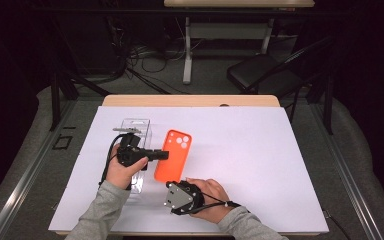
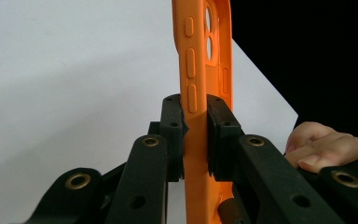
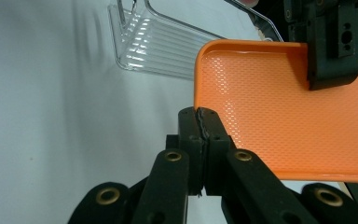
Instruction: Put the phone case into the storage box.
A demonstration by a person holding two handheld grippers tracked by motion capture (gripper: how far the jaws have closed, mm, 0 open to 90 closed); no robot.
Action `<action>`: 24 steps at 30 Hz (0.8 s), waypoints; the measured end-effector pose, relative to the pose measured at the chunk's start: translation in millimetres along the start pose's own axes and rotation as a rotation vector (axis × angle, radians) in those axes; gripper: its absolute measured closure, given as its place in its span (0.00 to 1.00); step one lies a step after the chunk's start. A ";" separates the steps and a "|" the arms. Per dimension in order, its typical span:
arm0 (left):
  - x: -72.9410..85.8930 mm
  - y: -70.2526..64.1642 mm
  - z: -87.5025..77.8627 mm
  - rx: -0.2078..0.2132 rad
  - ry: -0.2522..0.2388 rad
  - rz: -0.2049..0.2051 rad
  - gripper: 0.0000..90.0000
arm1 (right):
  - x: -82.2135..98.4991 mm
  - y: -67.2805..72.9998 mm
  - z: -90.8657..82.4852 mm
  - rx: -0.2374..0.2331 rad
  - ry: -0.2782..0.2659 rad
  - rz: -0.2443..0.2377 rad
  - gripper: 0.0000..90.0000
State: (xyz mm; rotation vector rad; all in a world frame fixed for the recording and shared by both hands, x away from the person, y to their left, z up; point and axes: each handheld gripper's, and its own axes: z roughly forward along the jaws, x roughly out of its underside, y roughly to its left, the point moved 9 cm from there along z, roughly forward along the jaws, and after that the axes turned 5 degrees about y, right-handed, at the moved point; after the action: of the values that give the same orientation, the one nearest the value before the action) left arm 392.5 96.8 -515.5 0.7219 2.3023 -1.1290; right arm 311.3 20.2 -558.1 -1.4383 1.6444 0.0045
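Orange phone case held over the white table sheet

The white sheet carries a clear plastic box; just beside it the orange phone case (inner face dimpled) is clamped by the left gripper at its side edge, the right gripper pinching its end.

You are working at a wooden table in the middle of the high view. A white sheet covers nearly all of its top; only a strip of wood shows along the upper edge. Left of centre, a clear plastic box lies directly on the sheet. An orange phone case is just to its right.
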 end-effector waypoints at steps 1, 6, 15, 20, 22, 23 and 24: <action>-0.1 0.0 0.0 0.004 -0.002 -0.004 0.89 | 0.0 0.1 0.1 -0.001 0.000 0.000 0.99; -0.3 -0.1 -0.3 0.011 -0.005 -0.010 0.89 | -0.1 -0.8 -0.2 -0.001 0.003 -0.009 0.99; 0.0 1.2 -0.7 0.016 -0.007 -0.050 0.90 | -0.4 -0.9 -0.5 -0.003 0.002 -0.009 0.99; -0.2 1.1 -0.7 0.018 -0.009 -0.052 0.90 | -0.6 -1.1 -0.4 -0.005 -0.001 -0.009 0.99; -0.2 1.1 -0.7 0.019 -0.009 -0.053 0.90 | -0.9 -1.3 0.0 -0.004 -0.006 -0.007 0.99; -0.1 1.2 -0.8 0.017 -0.009 -0.053 0.90 | -0.8 -1.4 0.1 -0.005 -0.006 -0.008 0.99; -0.1 1.2 -0.8 0.017 -0.009 -0.053 0.90 | -0.8 -1.4 0.2 -0.005 -0.006 -0.008 0.99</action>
State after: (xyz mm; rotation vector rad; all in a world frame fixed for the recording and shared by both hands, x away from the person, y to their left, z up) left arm 393.3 98.0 -515.7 0.6643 2.3199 -1.1748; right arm 312.4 20.5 -557.0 -1.4471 1.6348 0.0085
